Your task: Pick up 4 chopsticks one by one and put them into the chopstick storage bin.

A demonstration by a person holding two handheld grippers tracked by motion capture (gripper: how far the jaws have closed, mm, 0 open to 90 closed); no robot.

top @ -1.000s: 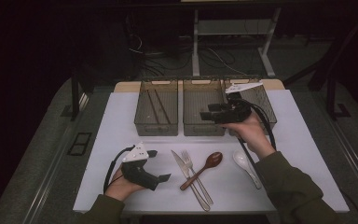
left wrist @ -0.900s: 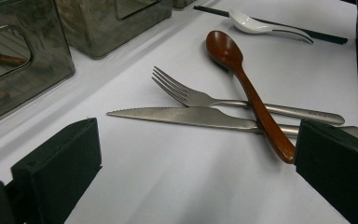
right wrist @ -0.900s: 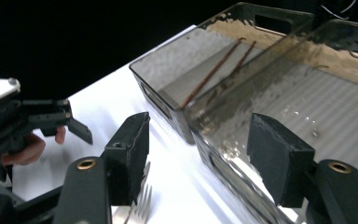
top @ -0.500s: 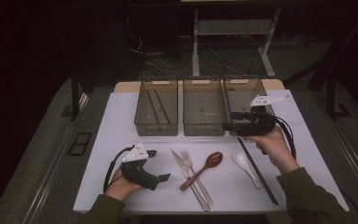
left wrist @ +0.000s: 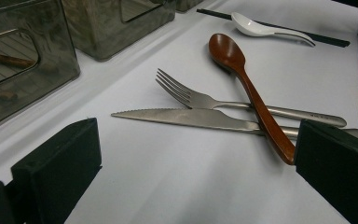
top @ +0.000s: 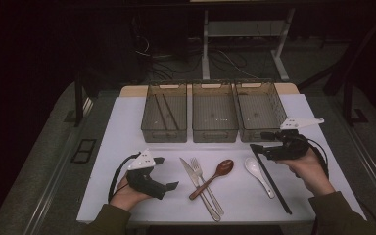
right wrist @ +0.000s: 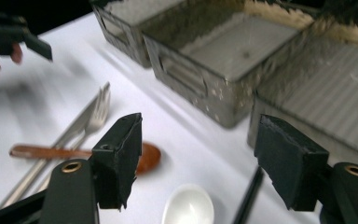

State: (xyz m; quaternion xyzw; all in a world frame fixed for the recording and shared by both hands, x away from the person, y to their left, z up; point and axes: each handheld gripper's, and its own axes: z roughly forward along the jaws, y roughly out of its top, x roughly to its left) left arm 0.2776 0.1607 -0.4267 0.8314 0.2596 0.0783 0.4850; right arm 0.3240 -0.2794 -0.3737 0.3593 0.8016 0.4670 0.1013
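Note:
On the white mat (top: 127, 127) lie a knife (top: 200, 188), a fork (top: 206, 185), a brown wooden spoon (top: 216, 172), a white spoon (top: 257, 171) and a black chopstick (top: 270, 178). My left gripper (top: 167, 172) rests open at the near left, its jaws pointing at the knife (left wrist: 186, 117), the fork (left wrist: 200, 99) and the wooden spoon (left wrist: 247, 88). My right gripper (top: 258, 141) hovers open above the far end of the chopstick (right wrist: 248, 196) and the white spoon (right wrist: 189, 205). Its jaws have just been opening, with nothing between them.
Three clear bins stand in a row at the back: the left bin (top: 164, 115) holds chopsticks, while the middle bin (top: 214, 115) and the right bin (top: 260, 110) look bare. The right bin's front wall stands just beyond my right gripper.
My right hand has swung from above the bins to the right and down toward the chopstick's far end. The left hand has stayed put.

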